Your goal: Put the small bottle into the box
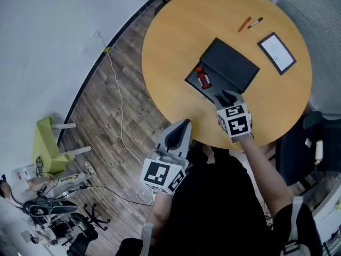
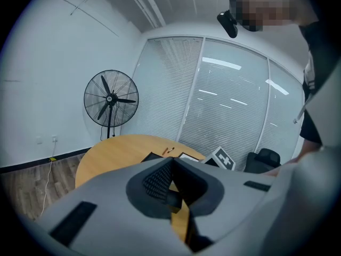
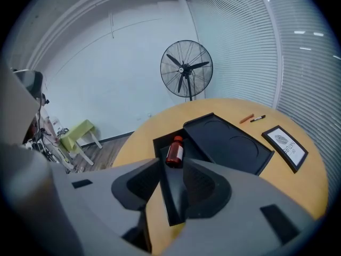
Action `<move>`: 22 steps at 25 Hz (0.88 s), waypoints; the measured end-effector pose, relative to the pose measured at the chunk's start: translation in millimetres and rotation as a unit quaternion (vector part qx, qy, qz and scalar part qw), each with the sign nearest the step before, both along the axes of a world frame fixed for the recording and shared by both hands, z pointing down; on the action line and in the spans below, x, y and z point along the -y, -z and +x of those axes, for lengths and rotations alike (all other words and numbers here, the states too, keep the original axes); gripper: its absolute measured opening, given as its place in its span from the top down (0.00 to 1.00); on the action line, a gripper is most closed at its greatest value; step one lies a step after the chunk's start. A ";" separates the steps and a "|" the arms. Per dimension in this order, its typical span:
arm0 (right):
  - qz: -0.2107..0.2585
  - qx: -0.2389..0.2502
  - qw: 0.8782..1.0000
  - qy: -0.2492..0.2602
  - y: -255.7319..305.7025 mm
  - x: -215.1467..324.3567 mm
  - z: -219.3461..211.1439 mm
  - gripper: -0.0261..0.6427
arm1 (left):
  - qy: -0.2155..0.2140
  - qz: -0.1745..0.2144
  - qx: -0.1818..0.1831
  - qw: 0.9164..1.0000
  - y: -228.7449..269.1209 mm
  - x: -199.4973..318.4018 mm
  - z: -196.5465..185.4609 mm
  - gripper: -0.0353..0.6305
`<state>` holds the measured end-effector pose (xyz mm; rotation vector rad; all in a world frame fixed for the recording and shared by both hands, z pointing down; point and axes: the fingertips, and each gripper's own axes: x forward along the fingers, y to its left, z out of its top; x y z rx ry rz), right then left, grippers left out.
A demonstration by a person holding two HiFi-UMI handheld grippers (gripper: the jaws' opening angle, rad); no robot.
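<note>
**Item 1. Left gripper [image 1: 180,131].** It is held low and clear of the desk [image 1: 176,41], short of its near edge. The fingers [image 2: 154,183] are pressed together at the tips and nothing is carried between them. It is judged to be parked out of the way, since no part is asked of it here.

**Item 2. Right gripper [image 1: 226,96].** It is poised over the near edge of the box [image 1: 193,85]. The fingers [image 3: 205,188] are set apart and nothing is gripped; only the box wall is seen through the gap.

**Item 3. Box, black.** It is placed on the desk with its lid [image 1: 232,63] folded back flat, so that the compartment is left open from above.

**Item 4. Small bottle [image 1: 203,79].** It is red-brown with a red cap and a white label, and is laid on its side inside the compartment, just beyond the right fingertips and untouched by them. The placing is judged done.

**Item 5. Framed card [image 1: 277,53].** It is laid flat beyond the lid, apart from it.

**Item 6. Two pens [image 1: 250,23].** They are laid side by side near the far edge.

**Item 7. Fan [image 3: 186,68].** It is stood on the floor behind the desk.
</note>
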<state>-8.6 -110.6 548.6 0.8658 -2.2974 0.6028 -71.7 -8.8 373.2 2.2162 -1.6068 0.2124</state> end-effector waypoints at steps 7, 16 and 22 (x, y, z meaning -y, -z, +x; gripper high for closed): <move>0.017 0.001 1.000 -0.021 21.5 -15.0 3.2 0.80 | -0.027 0.013 -0.001 1.000 9.3 -7.3 -6.1 0.95; 0.056 0.034 0.996 -0.057 85.7 -53.7 4.8 0.89 | -0.064 0.034 -0.010 0.997 22.0 -28.4 -22.3 0.95; 0.085 0.052 0.991 -0.086 126.4 -81.3 9.9 0.95 | -0.086 0.053 -0.022 0.995 35.7 -40.5 -30.4 0.95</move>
